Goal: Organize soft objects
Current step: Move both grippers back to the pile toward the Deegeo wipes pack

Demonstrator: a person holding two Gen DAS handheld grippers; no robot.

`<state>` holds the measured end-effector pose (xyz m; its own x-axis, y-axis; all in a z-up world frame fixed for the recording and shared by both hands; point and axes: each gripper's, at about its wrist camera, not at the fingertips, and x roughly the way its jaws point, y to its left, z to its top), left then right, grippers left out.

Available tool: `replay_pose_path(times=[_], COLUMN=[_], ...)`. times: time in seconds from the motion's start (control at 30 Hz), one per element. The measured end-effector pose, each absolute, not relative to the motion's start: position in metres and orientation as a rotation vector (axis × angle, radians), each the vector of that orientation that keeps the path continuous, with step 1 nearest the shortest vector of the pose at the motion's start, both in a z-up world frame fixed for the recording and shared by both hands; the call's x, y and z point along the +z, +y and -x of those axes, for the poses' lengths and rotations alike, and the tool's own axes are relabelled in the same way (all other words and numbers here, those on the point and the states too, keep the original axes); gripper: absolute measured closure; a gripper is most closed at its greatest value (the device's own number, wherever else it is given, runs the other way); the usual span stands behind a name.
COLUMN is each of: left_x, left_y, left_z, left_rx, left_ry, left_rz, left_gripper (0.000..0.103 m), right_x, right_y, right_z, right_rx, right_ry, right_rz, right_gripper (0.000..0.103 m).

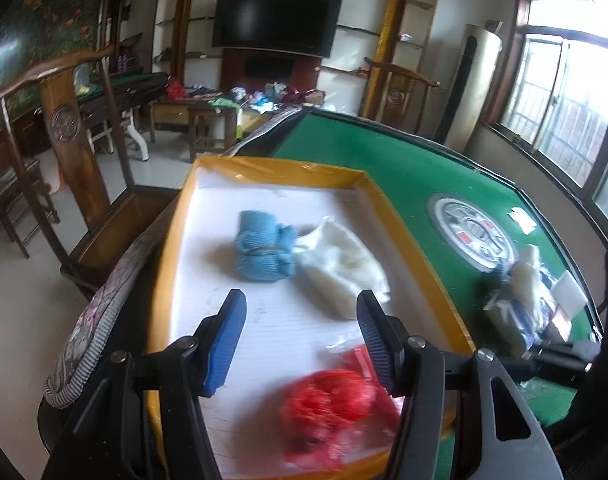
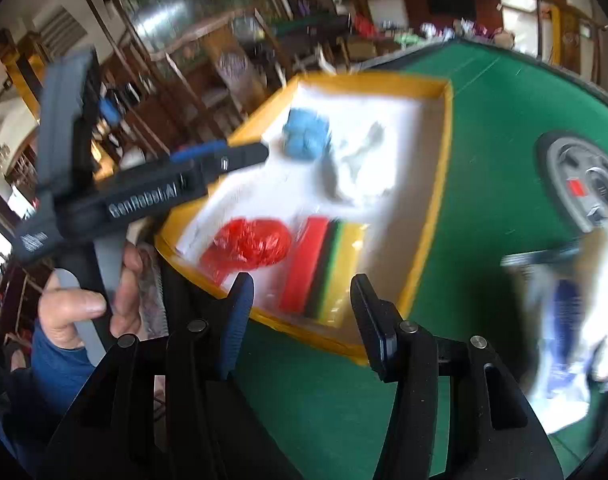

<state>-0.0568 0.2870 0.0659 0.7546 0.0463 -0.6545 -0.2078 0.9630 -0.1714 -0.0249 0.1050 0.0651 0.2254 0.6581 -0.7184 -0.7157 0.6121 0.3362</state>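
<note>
Home living room: wall television (image 1: 277, 23), carved wooden chairs (image 1: 64, 128), mahjong table (image 1: 383, 152).

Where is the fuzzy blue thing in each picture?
Left wrist view: the blue cloth bundle lies mid-picture in the yellow-edged tray, touching the white cloth's left side.
Right wrist view: the same bundle sits upper middle, near the tray's far end.
Shared landmark: the red plastic bag at the tray's near end.

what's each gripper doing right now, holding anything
left gripper: open, holding nothing, above the yellow-rimmed tray.
right gripper: open, holding nothing, near the tray's front edge.
</note>
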Motion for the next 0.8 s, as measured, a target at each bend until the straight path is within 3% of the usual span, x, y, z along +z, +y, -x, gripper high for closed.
replay_pose_path(times=[0.47, 0.8], left_x=[0.080, 0.048], left_y=[0.172, 0.083], left_z=[0.034, 0.012], left_rx=[-0.112, -0.251], left_ry=[0.740, 0.927], left_rz=[0.181, 0.131], left_gripper=[0.045, 0.045], right_x=[0.105, 0.070], right_y=[-0.123, -0.220], right_z=[0.004, -0.012], right_rx=[0.448, 0.220], right_ry=[0.669, 0.770], right_rz=[-0.061, -0.134], right_gripper=[0.052, 0.052])
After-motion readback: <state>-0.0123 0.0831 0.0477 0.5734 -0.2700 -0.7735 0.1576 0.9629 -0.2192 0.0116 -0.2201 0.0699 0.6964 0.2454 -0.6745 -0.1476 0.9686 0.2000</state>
